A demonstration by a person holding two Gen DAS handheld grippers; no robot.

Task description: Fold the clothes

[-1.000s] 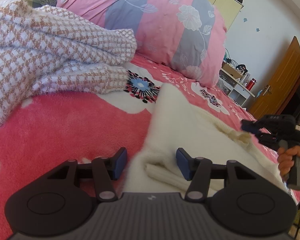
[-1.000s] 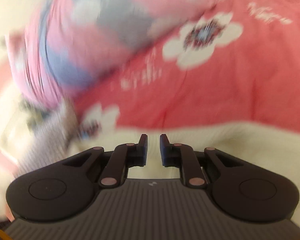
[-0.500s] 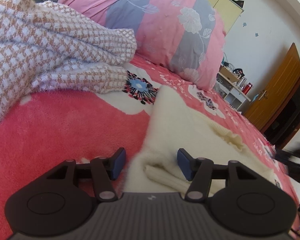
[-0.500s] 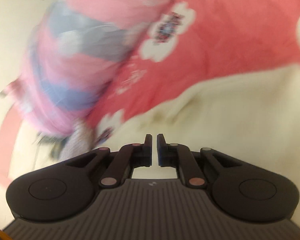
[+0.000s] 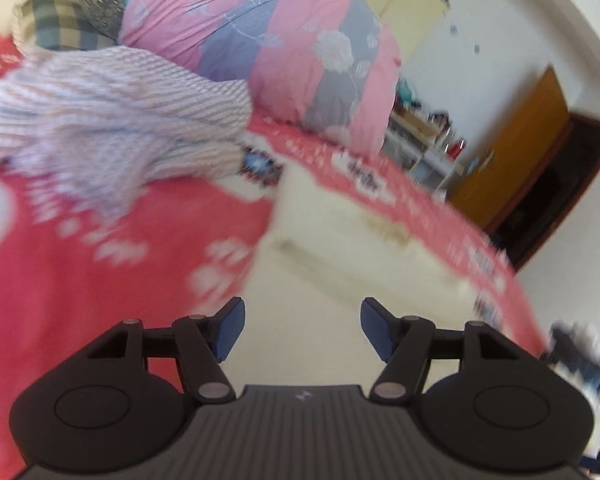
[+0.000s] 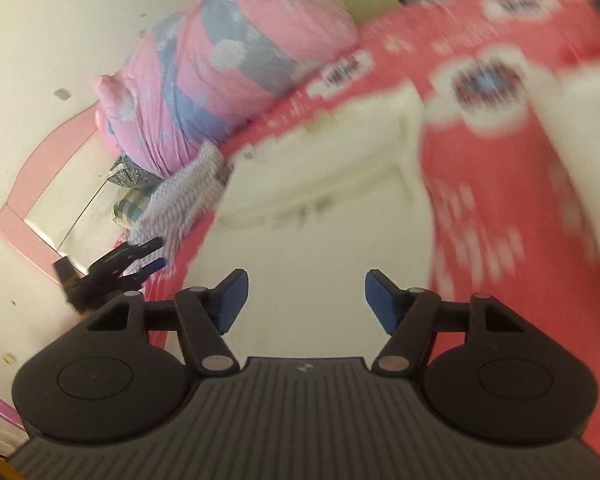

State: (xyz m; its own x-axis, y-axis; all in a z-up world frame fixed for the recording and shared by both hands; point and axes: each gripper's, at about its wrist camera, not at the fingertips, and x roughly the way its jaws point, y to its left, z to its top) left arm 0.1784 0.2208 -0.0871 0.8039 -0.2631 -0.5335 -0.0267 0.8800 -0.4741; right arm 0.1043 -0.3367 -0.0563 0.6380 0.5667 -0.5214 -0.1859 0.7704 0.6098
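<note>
Your right gripper (image 6: 303, 298), nearly closed half a second ago, now stands with its jaws wide apart and empty, like your left gripper (image 5: 302, 330). Both hover over the cream garment (image 6: 328, 220), spread on the red bedspread (image 5: 80, 248) toward 12 o'clock.

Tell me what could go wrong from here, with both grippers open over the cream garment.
Neither the left gripper nor the right gripper holds the cream garment, so its loose fold may slump open. Both views are motion-blurred; a hasty regrasp could also catch the red blanket beneath.
</note>
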